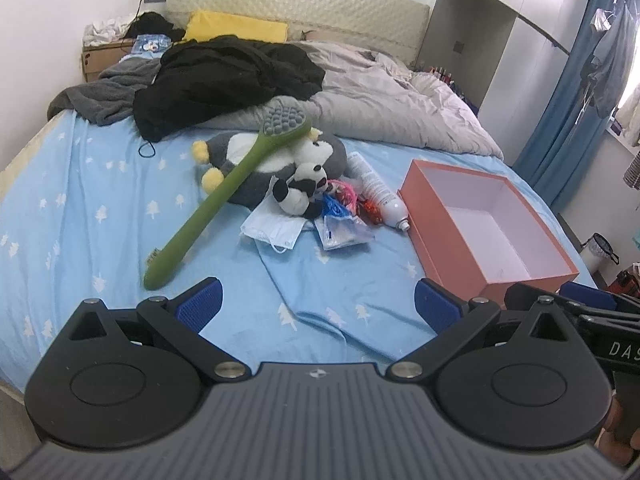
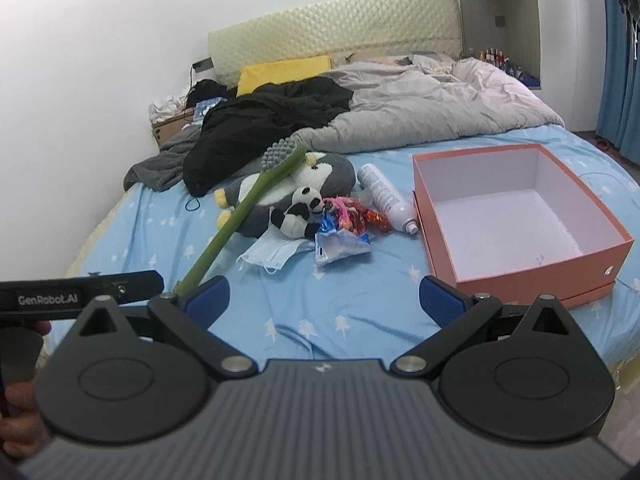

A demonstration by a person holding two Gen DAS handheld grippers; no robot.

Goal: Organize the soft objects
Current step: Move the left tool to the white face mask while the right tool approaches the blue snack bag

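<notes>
brush [image 1: 224, 196] on plush [image 1: 276, 160], box [image 1: 452, 248] right

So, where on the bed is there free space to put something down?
Bare sheet lies left of the green brush, and in front between the face mask and both open grippers. The pink box is empty. It is crowded around the panda, wrappers and spray bottle.

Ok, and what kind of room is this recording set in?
A lived-in bedroom, most likely: a bed with a padded headboard, a rumpled grey duvet over a blue sheet, and clothes hanging by blue curtains.
</notes>
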